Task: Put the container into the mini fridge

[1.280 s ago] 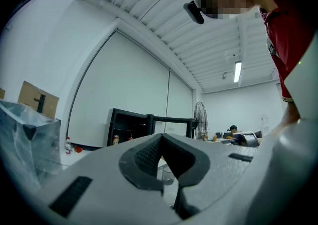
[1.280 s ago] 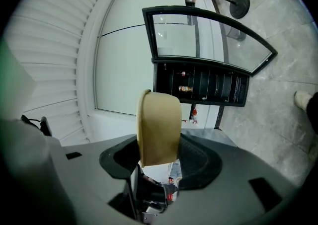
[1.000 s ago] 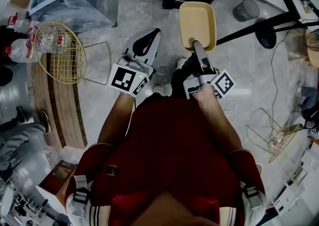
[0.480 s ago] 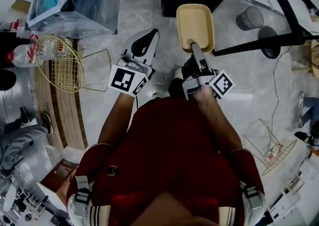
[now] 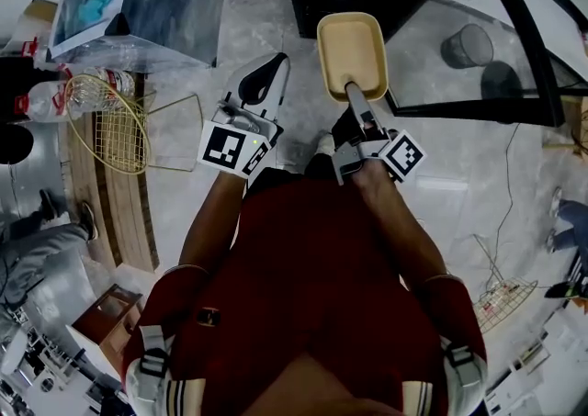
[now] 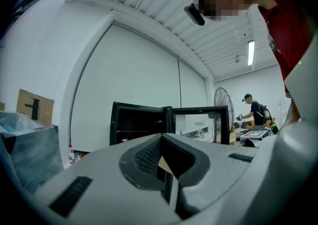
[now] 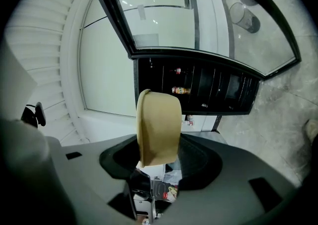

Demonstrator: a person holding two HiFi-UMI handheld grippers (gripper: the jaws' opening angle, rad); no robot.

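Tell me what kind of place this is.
Probably a workshop or test lab: a wire basket on the bare floor, a standing fan, and a person working at a cluttered bench.

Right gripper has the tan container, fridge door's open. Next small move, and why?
Likely carry the container forward toward the open mini fridge. The right gripper is shut on its near rim, the glass door is swung aside, and the fridge lies ahead, not yet reached. The left gripper is shut and empty.
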